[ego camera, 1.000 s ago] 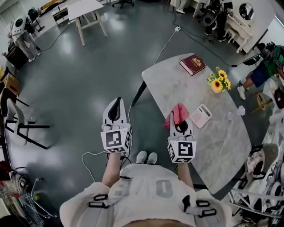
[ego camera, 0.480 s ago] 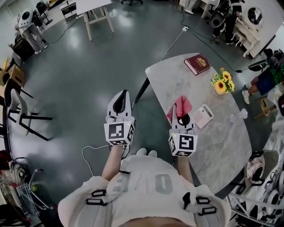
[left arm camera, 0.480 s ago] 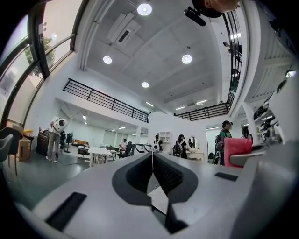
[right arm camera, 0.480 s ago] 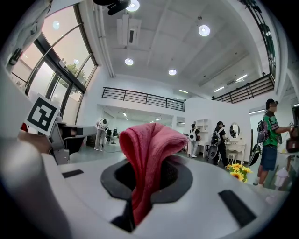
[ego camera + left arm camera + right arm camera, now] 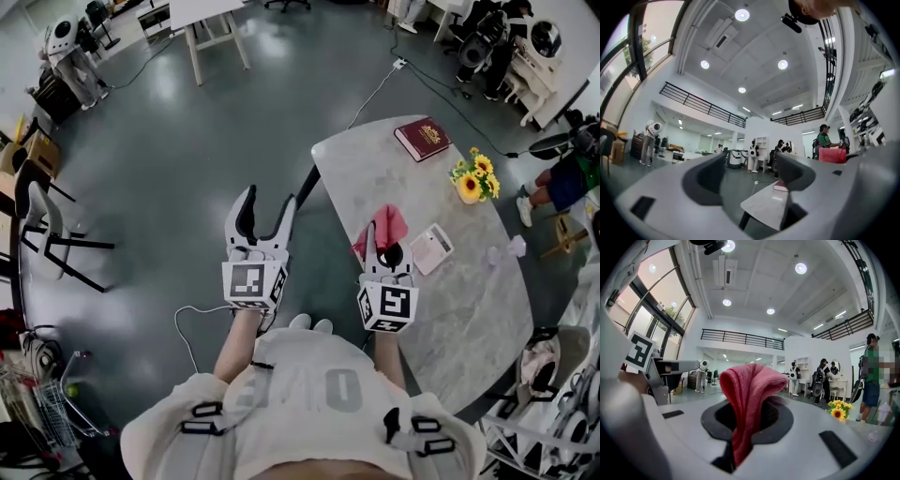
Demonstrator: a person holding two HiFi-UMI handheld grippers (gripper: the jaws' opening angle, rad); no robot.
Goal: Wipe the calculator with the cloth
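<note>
The left gripper (image 5: pixel 269 200) has its jaws apart; they have just been opening, and nothing stands between them. In the left gripper view only the far-off corner of the table and the floor show through the gap. This gripper is held over the grey floor (image 5: pixel 169 169), left of the table and well apart from everything on it.

The right gripper (image 5: pixel 383 246) has its jaws clamped on the red cloth (image 5: pixel 385 227). In the right gripper view the cloth is pinched in the middle of the jaws, bunching up above them in a rounded fold and hanging down in a narrow strip below. This gripper is over the near left part of the grey table (image 5: pixel 450 319).

The calculator (image 5: pixel 431 249) lies flat on the table just to the right of the cloth and the right gripper, and neither touches it. It is white, and its keys are too small to make out.

Farther along the table, a dark red book (image 5: pixel 422 138) lies near the far edge, and a bunch of sunflowers (image 5: pixel 472 175) stands to the right of it. A small crumpled white thing (image 5: pixel 514 246) sits near the right edge, beyond the calculator.
</note>
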